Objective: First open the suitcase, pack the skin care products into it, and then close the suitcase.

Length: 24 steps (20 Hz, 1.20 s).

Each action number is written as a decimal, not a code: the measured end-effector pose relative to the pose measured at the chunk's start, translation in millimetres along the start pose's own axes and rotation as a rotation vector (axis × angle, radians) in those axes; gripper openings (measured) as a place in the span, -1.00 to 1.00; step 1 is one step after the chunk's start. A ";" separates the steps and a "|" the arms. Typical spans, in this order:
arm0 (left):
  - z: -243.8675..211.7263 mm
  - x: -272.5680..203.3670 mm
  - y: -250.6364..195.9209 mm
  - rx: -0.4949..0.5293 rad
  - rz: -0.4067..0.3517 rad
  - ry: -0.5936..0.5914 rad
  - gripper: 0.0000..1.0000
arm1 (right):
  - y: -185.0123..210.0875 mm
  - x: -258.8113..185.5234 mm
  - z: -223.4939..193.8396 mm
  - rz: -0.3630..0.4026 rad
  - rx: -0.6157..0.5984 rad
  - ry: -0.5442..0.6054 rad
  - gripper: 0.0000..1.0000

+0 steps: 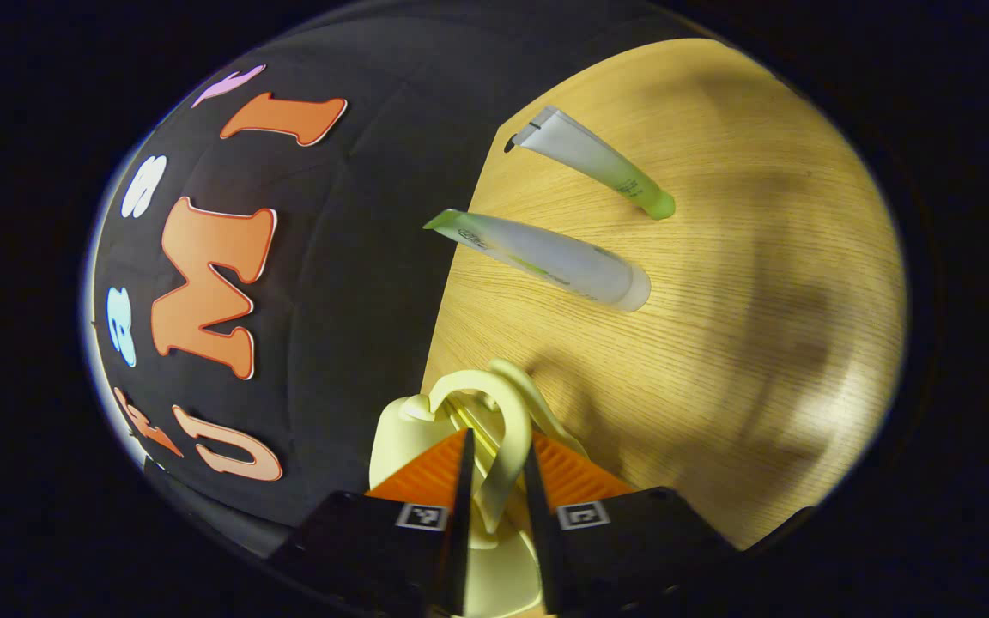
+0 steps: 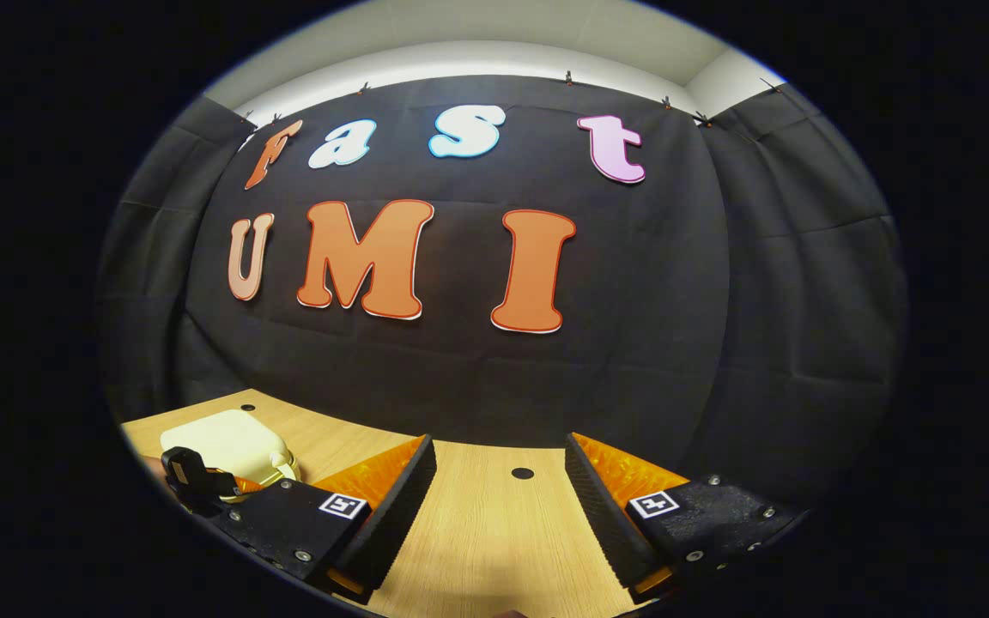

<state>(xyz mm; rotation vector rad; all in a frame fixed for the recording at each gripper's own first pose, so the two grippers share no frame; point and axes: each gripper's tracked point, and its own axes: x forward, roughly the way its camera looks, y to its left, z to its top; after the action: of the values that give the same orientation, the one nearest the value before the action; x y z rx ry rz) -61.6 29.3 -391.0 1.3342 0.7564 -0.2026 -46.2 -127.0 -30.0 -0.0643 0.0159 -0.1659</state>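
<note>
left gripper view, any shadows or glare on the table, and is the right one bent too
Left gripper view: broad soft shadows darken the wooden table right of the two tubes, with a pale sheen at lower right. Right gripper view: fisheye bows the table edge; evenly lit, no glare.

Both tongs are looking like the same build. The left tongs (image 1: 499, 468) are showing two wedge-shaped fingers with ribbed inner faces, each one sitting on a black block with a small square black-and-white marker tag. The right tongs (image 2: 500, 498) are sporting the same tags, plus small silver screws dotted along the black blocks.
</note>
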 end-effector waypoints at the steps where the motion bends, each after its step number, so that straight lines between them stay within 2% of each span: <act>1: 3.5 -1.1 -1.1 -0.005 -0.002 0.000 -0.57 | -1.4 0.2 -0.7 0.001 0.000 0.000 0.91; 3: 3.2 -4.0 5.1 -0.040 0.002 -0.005 -0.57 | -3.5 0.9 -1.7 0.002 0.002 0.001 0.91; 6: 6.1 -18.3 22.5 -0.151 0.030 -0.019 -0.58 | -5.1 1.9 -7.5 0.017 0.010 0.014 0.90; 11: 1.1 -52.3 92.2 -0.385 0.145 -0.042 -0.58 | 5.3 13.9 -8.3 0.076 0.015 0.018 0.91; 16: -37.1 -82.3 167.1 -0.596 0.279 -0.042 -0.58 | 29.1 25.3 -14.3 0.139 0.000 0.035 0.91; 21: -86.7 -108.1 225.6 -0.801 0.345 -0.096 -0.58 | 72.0 29.3 -2.8 0.160 0.007 0.036 0.91; 24: -122.6 -119.5 251.2 -0.899 0.358 -0.129 -0.58 | 105.1 30.7 5.5 0.155 0.014 0.039 0.91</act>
<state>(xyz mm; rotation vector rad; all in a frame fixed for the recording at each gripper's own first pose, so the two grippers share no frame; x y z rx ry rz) -61.3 173.7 -123.5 0.5662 0.3955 0.3121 1.5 -28.3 -31.7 -0.0460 0.0585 -0.0119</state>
